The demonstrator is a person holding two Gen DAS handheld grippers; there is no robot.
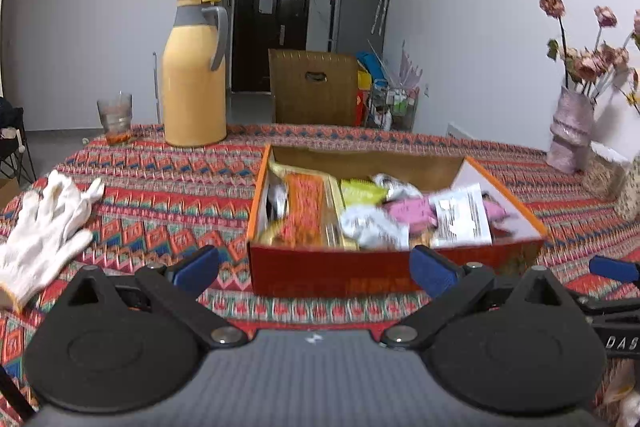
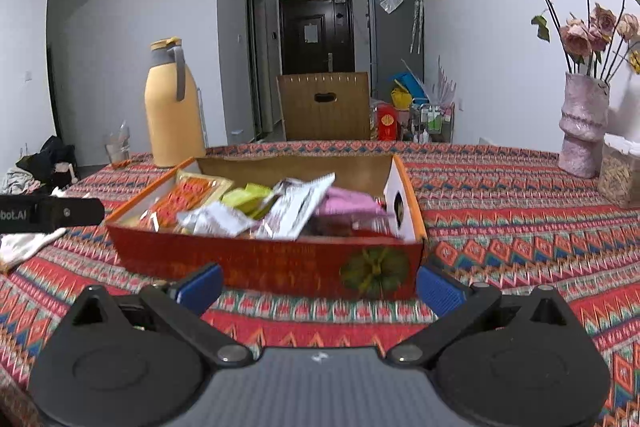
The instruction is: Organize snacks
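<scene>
Both grippers hang low over the patterned cloth (image 1: 168, 179) on the near side of the box (image 1: 360, 271), and both stand spread wide with nothing between the blue pads. The left gripper (image 1: 316, 269) faces the box's red front wall, its right pad (image 1: 434, 269) showing against that wall and its left pad (image 1: 198, 267) off the box's left corner. The right gripper (image 2: 318, 287) sits before the same wall, with the green flower print (image 2: 374, 271) just left of its right pad (image 2: 438, 289); part of the left gripper's body juts in at that view's left edge. The box is open-topped with orange rims and lies in the middle of the table, packed with snacks (image 1: 380, 211): an orange-and-gold pack (image 1: 306, 209) at the left, a yellow-green pack (image 1: 360, 191) behind it, silvery wrappers (image 1: 370, 227) in the middle, a pink pack (image 1: 408, 209), and a white printed sachet (image 1: 462, 215) leaning at the right. A white glove (image 1: 44, 211) lies on the cloth well left of the box. Behind, a yellow jug (image 1: 194, 75) stands beside a glass (image 1: 115, 117), and a pink vase (image 1: 568, 135) of dried roses stands at the far right, near the wall.
</scene>
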